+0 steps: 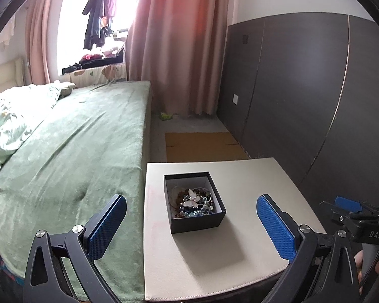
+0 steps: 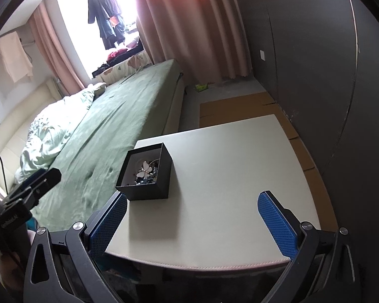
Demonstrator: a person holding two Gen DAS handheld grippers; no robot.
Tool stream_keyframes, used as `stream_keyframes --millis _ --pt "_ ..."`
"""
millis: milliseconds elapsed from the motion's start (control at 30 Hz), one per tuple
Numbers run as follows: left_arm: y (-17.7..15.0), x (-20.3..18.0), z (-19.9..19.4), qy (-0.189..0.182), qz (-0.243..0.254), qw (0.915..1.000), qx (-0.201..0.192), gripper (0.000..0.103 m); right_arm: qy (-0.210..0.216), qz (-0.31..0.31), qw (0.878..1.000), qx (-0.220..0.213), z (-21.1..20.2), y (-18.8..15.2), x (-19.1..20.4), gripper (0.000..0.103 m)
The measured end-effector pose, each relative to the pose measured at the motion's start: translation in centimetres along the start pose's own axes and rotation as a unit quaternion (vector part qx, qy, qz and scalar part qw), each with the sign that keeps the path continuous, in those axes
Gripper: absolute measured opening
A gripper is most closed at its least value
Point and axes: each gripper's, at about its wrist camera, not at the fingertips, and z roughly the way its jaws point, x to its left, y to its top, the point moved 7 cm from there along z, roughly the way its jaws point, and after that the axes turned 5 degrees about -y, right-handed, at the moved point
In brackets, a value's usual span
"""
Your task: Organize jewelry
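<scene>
An open black box sits on a beige stool top. It holds a pile of beaded jewelry with a white butterfly piece on top. My left gripper is open and empty, held near the box, with its blue pads either side. In the right wrist view the box sits at the stool's left side, the butterfly showing inside. My right gripper is open and empty over the stool's front, right of the box. The left gripper shows at the left edge.
A bed with a green cover lies directly left of the stool. A dark wardrobe stands to the right. Flat cardboard lies on the floor beyond the stool. Pink curtains hang at the back. The right gripper shows at the right edge.
</scene>
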Motion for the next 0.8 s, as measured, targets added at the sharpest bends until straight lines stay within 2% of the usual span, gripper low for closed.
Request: stream_keyframes --millis 333,800 --pt "-0.04 0.26 0.27 0.015 0.004 0.9999 -0.002 0.103 -0.007 -0.007 1.0 -0.008 -0.56 0.06 -0.22 0.103" --pt "-0.01 0.25 -0.02 0.013 0.005 0.9999 -0.003 0.103 -0.009 -0.005 1.0 -0.01 -0.62 0.24 -0.42 0.103"
